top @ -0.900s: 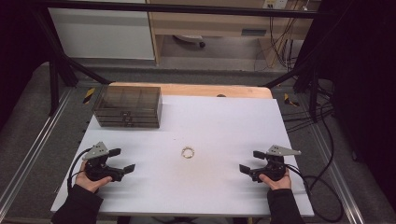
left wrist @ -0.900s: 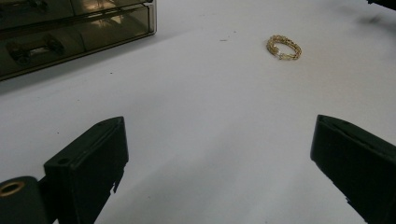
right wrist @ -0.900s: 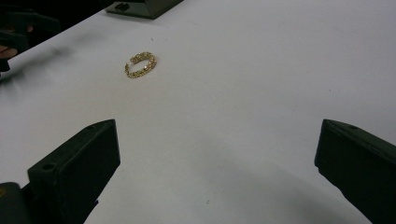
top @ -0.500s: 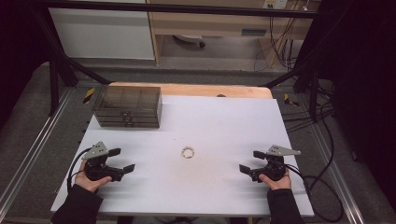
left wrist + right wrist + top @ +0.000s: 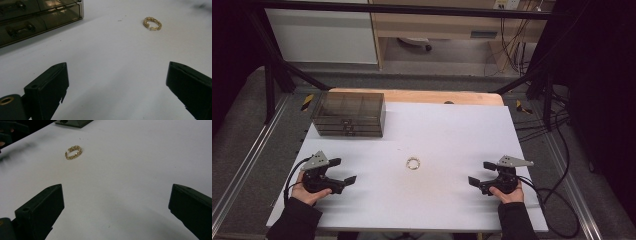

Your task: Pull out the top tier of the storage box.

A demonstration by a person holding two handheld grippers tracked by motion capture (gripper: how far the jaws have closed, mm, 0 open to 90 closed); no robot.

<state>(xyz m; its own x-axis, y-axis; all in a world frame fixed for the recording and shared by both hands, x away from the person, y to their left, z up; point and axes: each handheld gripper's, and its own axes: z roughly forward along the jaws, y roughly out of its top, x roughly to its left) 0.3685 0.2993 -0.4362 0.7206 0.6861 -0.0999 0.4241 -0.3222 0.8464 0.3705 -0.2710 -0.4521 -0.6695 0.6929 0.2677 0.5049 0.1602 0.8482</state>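
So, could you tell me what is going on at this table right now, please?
A person holds a two-jaw gripper in each hand, low over the white table. The left gripper and the right gripper both have their jaws wide open and hold nothing. Between them a gold chain-pattern ring lies untouched on the table. A smoky transparent drawer box sits at the far left, its drawers closed.

No shift is being shown by the left gripper (image 5: 341,171) or the right gripper (image 5: 481,173) (each with its jaws spread wide) relative to the gold ring (image 5: 413,163); the same spacing from the ring is being kept on both sides.
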